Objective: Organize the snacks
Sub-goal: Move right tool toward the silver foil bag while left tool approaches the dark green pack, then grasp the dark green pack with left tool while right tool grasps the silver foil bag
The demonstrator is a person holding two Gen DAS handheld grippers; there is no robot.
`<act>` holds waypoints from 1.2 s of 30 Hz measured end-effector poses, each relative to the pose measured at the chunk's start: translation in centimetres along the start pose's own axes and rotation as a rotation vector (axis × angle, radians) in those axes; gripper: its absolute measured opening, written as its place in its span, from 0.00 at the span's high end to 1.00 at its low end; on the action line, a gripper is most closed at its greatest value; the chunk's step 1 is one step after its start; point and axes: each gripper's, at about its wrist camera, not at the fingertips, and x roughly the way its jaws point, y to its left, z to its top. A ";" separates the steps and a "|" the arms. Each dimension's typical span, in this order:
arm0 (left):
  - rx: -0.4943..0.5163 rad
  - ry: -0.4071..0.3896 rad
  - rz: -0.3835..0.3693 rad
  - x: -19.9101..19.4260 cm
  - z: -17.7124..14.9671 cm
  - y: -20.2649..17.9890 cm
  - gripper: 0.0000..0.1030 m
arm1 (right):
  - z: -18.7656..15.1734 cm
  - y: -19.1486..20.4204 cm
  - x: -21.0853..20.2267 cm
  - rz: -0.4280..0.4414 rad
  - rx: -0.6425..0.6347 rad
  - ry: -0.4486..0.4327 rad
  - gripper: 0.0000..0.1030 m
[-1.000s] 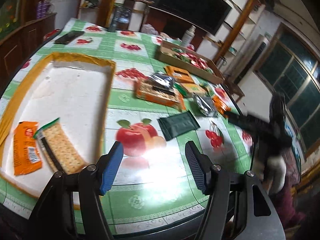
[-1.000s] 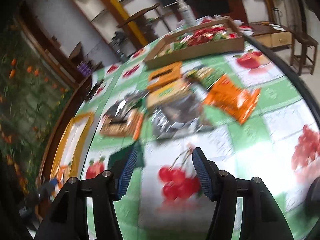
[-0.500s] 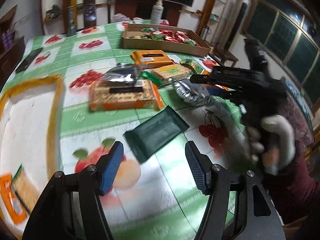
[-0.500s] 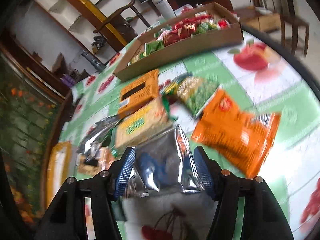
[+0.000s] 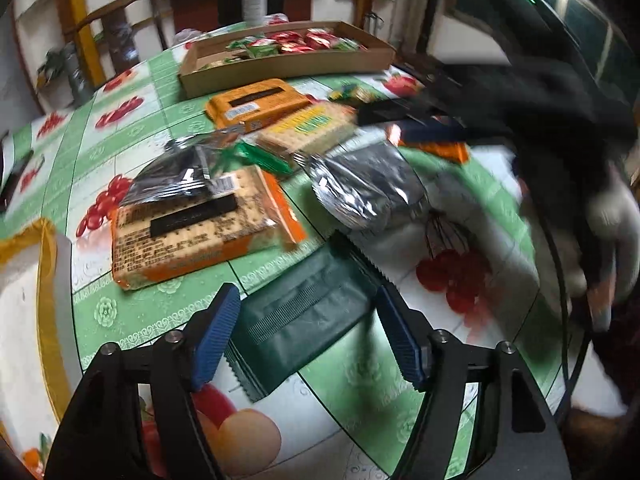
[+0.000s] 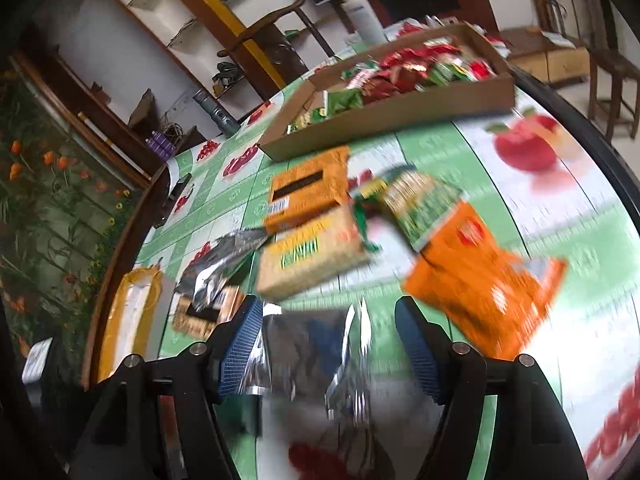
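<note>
A dark green packet [image 5: 300, 316] lies flat on the fruit-print tablecloth between the blue pads of my left gripper [image 5: 308, 338]. Its jaws are opening and the pads stand clear of the packet. In the right wrist view a crinkled silver foil packet [image 6: 312, 344] lies between the pads of my right gripper [image 6: 328, 348]. These jaws are opening too, with no squeeze on the foil. The left wrist view shows the same silver packet [image 5: 360, 188], with the right gripper's black body and a gloved hand [image 5: 612, 216] above it.
A cardboard tray [image 5: 280, 68] of red and green sachets stands at the back. Before it lie an orange cracker pack [image 5: 256, 104], a yellow-labelled pack [image 5: 308, 128], a big cracker pack [image 5: 192, 232] and an orange pouch [image 6: 484, 280]. A yellow-rimmed white tray [image 5: 44, 264] sits left.
The left gripper swung right from the white tray to straddle the dark green packet and spread wider. The right gripper moved forward over the silver packet and its jaws widened.
</note>
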 end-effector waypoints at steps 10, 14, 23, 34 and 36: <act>0.038 0.055 -0.081 -1.6 -1.4 -1.5 0.32 | -0.9 1.8 1.8 0.045 -0.036 0.177 0.29; 0.030 0.017 -0.067 -2.1 -1.7 -1.0 0.32 | -2.0 3.0 0.8 -0.011 -0.162 0.163 0.29; 0.052 0.020 0.001 0.3 -1.2 -2.1 0.33 | -2.5 5.9 1.8 -0.046 -0.356 0.133 0.23; -0.198 -0.030 -0.041 -3.0 -4.1 2.0 0.59 | -5.2 7.8 3.3 -0.100 -0.536 0.201 0.18; -0.231 -0.047 -0.039 -3.7 -4.8 2.6 0.59 | -5.5 8.1 3.3 -0.104 -0.542 0.199 0.18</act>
